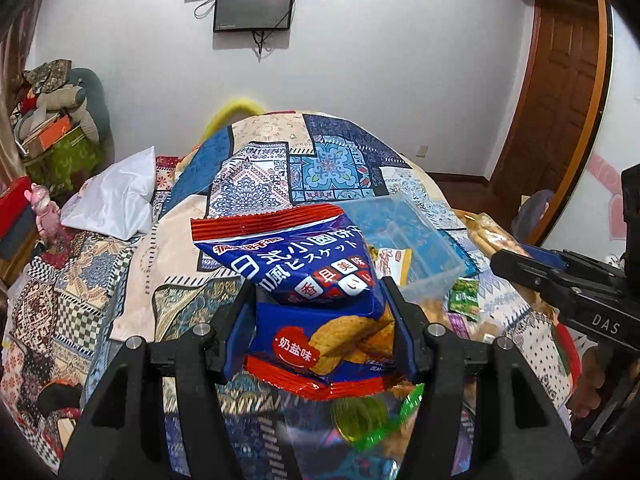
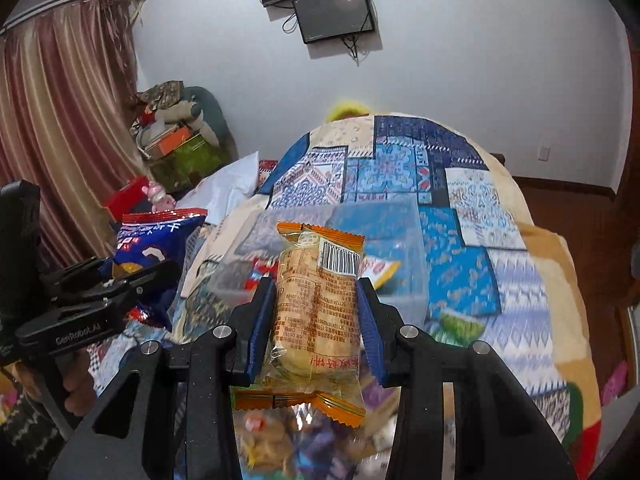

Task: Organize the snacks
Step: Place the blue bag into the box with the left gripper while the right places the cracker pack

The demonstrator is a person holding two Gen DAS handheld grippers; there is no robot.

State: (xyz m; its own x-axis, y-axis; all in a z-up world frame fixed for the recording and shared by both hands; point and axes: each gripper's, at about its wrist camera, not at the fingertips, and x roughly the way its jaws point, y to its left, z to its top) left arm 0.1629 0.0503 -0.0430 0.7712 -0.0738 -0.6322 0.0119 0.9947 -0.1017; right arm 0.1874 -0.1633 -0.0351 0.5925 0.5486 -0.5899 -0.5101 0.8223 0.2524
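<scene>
Bed: the patchwork quilt (image 1: 332, 160) served as the work surface, with snacks spread over its near end.
Clear box: a see-through plastic box (image 1: 404, 236) sat on the quilt ahead of both grippers; one yellow-edged packet (image 1: 394, 265) showed through its wall, so sorting looked barely begun.
Loose pile: several packets, among them a green one (image 1: 464, 300), lay beside and below the box, not yet put away.
Left gripper: the left gripper (image 1: 320, 320) had its fingers closed partway onto a blue biscuit bag (image 1: 304, 272), held clear above the pile.
Right gripper: the right gripper (image 2: 316, 316) had its fingers narrow, pinching a clear cake packet with orange ends (image 2: 316, 312), also lifted.
Remaining: by my judgement, both held packets needed placing in the box, then the loose ones.
</scene>
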